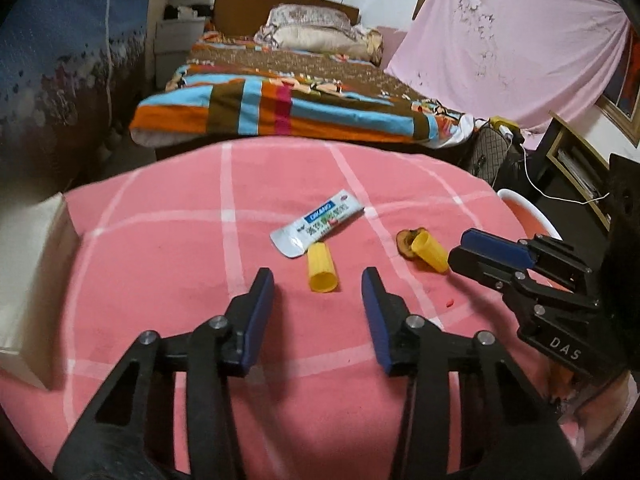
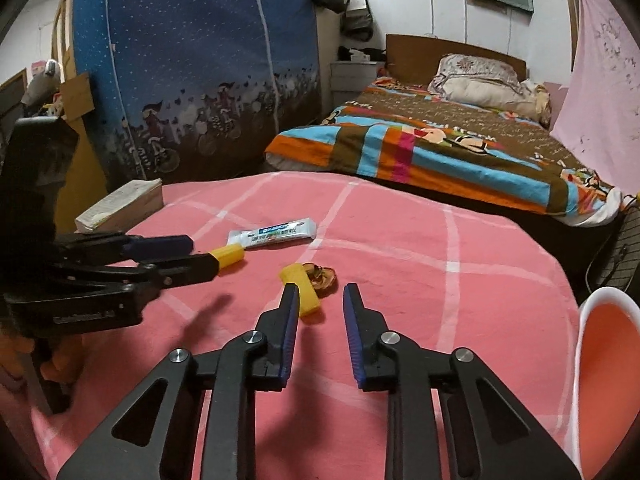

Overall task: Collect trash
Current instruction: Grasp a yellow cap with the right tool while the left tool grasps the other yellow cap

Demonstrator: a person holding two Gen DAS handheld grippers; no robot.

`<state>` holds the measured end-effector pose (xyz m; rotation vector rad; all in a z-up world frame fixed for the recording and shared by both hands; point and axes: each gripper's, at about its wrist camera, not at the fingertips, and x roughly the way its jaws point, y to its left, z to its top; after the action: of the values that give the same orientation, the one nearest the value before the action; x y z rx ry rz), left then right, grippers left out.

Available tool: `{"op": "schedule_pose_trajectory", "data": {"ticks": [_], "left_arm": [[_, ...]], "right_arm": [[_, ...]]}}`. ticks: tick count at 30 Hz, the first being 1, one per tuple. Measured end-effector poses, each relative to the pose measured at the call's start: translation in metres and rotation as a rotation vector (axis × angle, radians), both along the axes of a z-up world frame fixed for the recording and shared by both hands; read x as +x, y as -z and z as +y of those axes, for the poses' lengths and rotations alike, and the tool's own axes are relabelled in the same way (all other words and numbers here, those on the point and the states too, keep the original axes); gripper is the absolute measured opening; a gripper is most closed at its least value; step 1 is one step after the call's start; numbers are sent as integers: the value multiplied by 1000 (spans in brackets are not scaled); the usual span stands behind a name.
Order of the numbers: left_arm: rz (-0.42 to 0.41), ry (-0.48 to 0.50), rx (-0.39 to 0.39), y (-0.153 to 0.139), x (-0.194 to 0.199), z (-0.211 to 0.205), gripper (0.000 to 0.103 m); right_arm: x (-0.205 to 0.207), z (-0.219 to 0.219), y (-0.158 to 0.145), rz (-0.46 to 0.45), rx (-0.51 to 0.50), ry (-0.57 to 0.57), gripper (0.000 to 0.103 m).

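Observation:
On the pink checked tablecloth lie a white snack wrapper, two small yellow cups and a brown fruit scrap. One yellow cup lies just ahead of my left gripper, which is open and empty. The other yellow cup lies by the scrap, at the left fingertip of my right gripper, also open and empty. Each gripper shows in the other's view: the right one in the left wrist view, the left one in the right wrist view.
A white bin with an orange inside stands at the table's right edge. A thick book lies at the left edge. A bed with a striped blanket is behind the table.

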<state>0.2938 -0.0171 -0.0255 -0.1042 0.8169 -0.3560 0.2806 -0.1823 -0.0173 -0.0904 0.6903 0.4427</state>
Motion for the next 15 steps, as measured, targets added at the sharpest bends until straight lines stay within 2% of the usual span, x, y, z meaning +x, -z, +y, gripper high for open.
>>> {"op": "schedule_pose_trajectory", "data": {"ticks": [7,9,11,15], "left_arm": [[43,-11,-52,2,12,0,21],[55,-17,-58,4,15,-1,16],[62,-15,-56,5,15,-2,2],[63,-15,-52,4,15,-3,0]], "right_arm": [[11,7,3,53,-3,-39,20],[11,9,4,61,-12,-47,18],[9,11,5,58,-25,-45,15],[4,11,4,41,-27,-45,13]]}}
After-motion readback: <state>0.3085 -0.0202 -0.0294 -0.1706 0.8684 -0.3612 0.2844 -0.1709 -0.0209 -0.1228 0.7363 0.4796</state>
